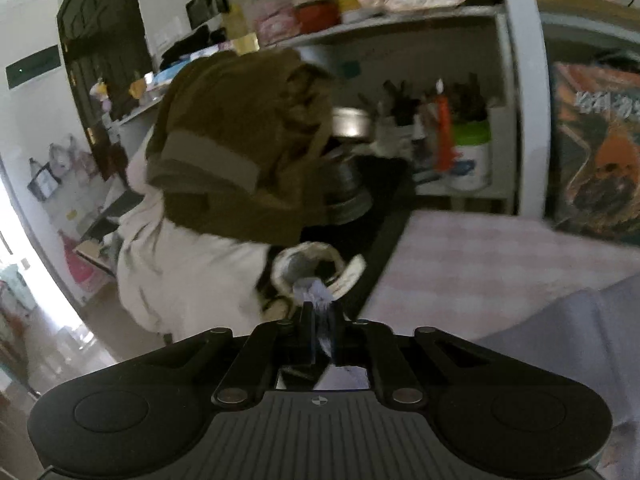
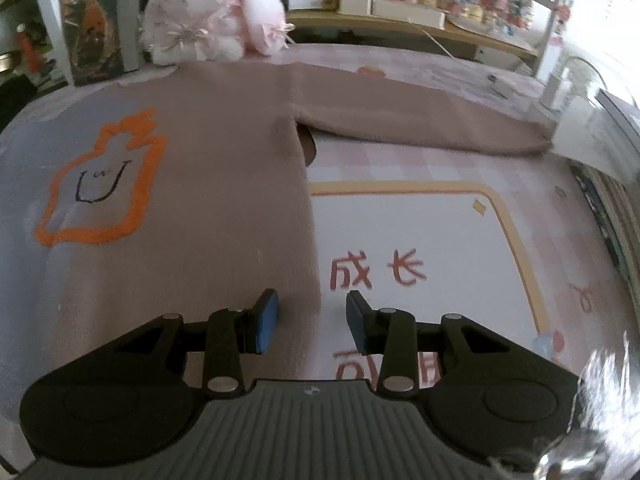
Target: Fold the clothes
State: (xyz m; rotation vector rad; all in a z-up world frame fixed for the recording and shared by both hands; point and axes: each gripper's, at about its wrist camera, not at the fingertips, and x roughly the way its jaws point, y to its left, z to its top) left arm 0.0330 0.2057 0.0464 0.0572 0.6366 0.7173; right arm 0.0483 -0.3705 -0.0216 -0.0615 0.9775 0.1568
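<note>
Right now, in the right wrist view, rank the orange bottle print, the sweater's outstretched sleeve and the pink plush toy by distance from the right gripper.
1. orange bottle print, left, on the sweater's chest.
2. outstretched sleeve, ahead, running right.
3. pink plush toy, far end, left of centre.
right gripper open.

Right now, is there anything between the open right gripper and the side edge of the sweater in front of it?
Nothing visible. The right gripper is open, its fingers straddling the side edge of the pinkish-brown sweater, which lies flat on the printed mat.
</note>
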